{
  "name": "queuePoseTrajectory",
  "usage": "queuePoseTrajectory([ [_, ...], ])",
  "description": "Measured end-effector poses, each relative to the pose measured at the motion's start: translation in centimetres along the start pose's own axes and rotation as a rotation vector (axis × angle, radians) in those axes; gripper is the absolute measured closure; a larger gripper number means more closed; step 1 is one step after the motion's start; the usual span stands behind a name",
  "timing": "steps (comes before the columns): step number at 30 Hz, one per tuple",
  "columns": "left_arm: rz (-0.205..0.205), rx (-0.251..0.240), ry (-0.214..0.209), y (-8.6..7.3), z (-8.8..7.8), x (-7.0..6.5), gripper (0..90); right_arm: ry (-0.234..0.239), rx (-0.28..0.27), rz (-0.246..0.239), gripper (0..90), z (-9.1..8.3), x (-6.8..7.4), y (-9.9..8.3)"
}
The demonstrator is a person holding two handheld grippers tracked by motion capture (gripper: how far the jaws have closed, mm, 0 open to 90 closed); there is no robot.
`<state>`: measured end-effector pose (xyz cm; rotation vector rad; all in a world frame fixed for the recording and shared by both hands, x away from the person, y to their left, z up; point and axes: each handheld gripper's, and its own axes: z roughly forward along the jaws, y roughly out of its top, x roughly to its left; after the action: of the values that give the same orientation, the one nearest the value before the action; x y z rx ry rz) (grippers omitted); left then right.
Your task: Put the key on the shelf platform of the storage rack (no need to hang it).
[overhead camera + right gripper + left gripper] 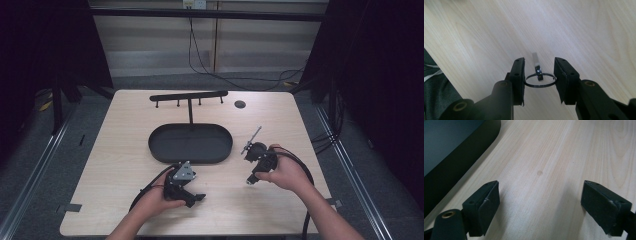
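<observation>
My right gripper (539, 80) is shut on a thin black ring (534, 85), pinched edge to edge between its pads. A small silvery metal bar (537, 65) hangs on the ring and points away over the wood. In the high view the right gripper (248, 150) is held off the table at the right, with the metal bar (252, 139) sticking out towards the far side. The left gripper (196, 200) rests low near the front of the table. Its jaws (540, 207) stand wide open over bare wood, nothing between them.
A black oval tray (160, 150) lies mid-table; its edge (461, 165) is at the left of the left gripper view. A black rack bar with several pegs (189, 96) stands on a post behind the tray. A round dark hole (240, 104) is at the back right.
</observation>
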<state>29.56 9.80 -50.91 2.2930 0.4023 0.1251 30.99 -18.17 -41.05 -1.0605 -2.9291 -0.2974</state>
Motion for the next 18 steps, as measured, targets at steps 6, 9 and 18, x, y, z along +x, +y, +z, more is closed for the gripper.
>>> queuePoseTrajectory([
  [6, 0.002, -0.001, 0.001, 0.0, 0.0, 0.0, 15.2, 0.001, -0.001, 0.001, 62.5, -0.8, -0.1, 0.7],
  [9, 0.004, -0.001, 0.002, 0.0, 0.0, 0.0, 15.2, 0.002, -0.002, 0.0, 62.5, -0.9, 0.0, 1.0],
  [18, 0.004, -0.001, 0.001, 0.0, 0.0, 0.0, 15.2, -0.007, 0.004, -0.013, 62.5, -1.5, 0.3, 2.1],
])
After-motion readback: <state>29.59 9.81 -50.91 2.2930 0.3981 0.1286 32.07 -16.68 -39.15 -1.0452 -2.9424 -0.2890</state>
